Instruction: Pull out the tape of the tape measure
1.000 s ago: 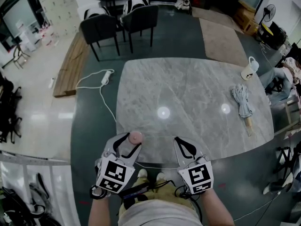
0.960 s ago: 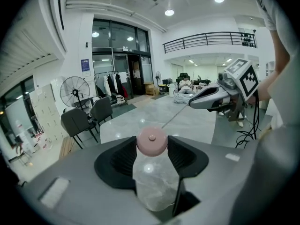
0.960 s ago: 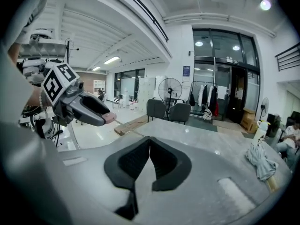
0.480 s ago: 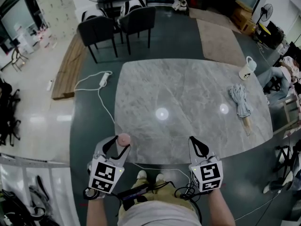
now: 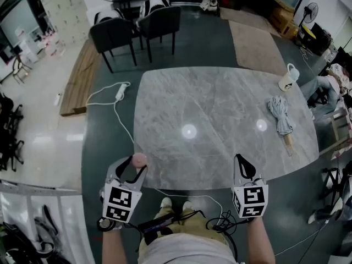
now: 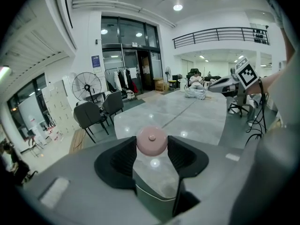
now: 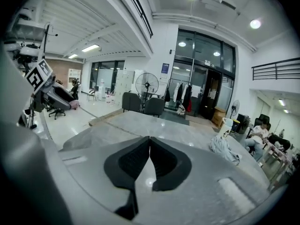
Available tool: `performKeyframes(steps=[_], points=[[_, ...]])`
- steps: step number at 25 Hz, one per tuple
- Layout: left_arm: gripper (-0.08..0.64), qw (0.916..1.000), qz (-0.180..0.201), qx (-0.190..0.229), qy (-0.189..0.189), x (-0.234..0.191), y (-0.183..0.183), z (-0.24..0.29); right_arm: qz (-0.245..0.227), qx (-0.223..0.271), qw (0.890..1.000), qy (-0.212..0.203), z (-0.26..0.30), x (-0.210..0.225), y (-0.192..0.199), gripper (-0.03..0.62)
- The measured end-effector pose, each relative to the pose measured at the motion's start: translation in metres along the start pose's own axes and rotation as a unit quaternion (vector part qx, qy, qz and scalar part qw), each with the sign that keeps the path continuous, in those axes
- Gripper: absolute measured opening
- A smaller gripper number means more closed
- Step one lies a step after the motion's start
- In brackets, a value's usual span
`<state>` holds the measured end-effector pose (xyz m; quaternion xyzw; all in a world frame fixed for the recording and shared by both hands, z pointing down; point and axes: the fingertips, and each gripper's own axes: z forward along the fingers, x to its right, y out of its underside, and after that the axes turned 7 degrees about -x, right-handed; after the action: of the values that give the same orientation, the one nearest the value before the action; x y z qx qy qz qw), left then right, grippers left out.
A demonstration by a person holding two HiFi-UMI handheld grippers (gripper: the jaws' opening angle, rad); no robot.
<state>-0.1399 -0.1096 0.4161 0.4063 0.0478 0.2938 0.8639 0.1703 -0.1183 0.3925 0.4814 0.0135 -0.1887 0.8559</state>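
So the little round pink tape measure (image 5: 139, 159) is in the left gripper (image 5: 135, 164), held right at the table's (image 5: 220, 103) near edge, toward its left corner. In the left gripper view the jaws sit partway open and squeeze the case by its rim, one pad on each side. The centre button faces out and nothing is pressing on it.

The right gripper (image 5: 240, 159) is at the same near edge, well off toward the table's right side. Its jaws are pressed fully together at the tips. I'd guess it has the tape end pinched, but honestly I can't make out any tape between the pads or strung between the two grippers. It's too thin for these views, if it's there at all.

How I'd do this bit:
- Lock the left side in place and let only the right one travel, straight along the table's near edge and level with the case, so the tape comes out in line with its slot.
- Stay off that centre button. On this kind of case it probably reels the tape back in.
- Pull smooth, no yanking, or the end likely slips out of the pinch.

Containers: just a white mug (image 5: 290, 81) at the table's far right corner. Can't see inside it from here. A folded umbrella (image 5: 281, 119) lies just nearer along that right edge.
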Motion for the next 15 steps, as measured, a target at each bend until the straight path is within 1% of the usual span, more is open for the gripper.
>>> performKeyframes(steps=[3,6,8,12,15], points=[[0.227,0.9999,-0.009,-0.004,-0.010,-0.011,0.007,-0.003,-0.004,-0.007,1.000,0.021,-0.003,0.016,0.006,0.008],[0.227,0.9998,-0.012,-0.006,-0.017,-0.018,0.011,-0.004,-0.008,-0.012,0.999,0.033,-0.003,0.024,0.010,0.008],[0.227,0.9996,-0.012,-0.009,-0.024,-0.019,0.012,-0.003,-0.001,-0.013,0.999,0.047,-0.004,0.032,0.012,0.008],[0.228,0.9990,-0.023,-0.014,-0.035,-0.030,0.020,-0.007,0.031,-0.013,0.997,0.075,-0.010,0.058,0.017,0.008],[0.229,0.9990,-0.021,-0.015,-0.038,-0.033,0.022,-0.006,0.026,-0.015,0.996,0.083,-0.011,0.064,0.019,0.009]])
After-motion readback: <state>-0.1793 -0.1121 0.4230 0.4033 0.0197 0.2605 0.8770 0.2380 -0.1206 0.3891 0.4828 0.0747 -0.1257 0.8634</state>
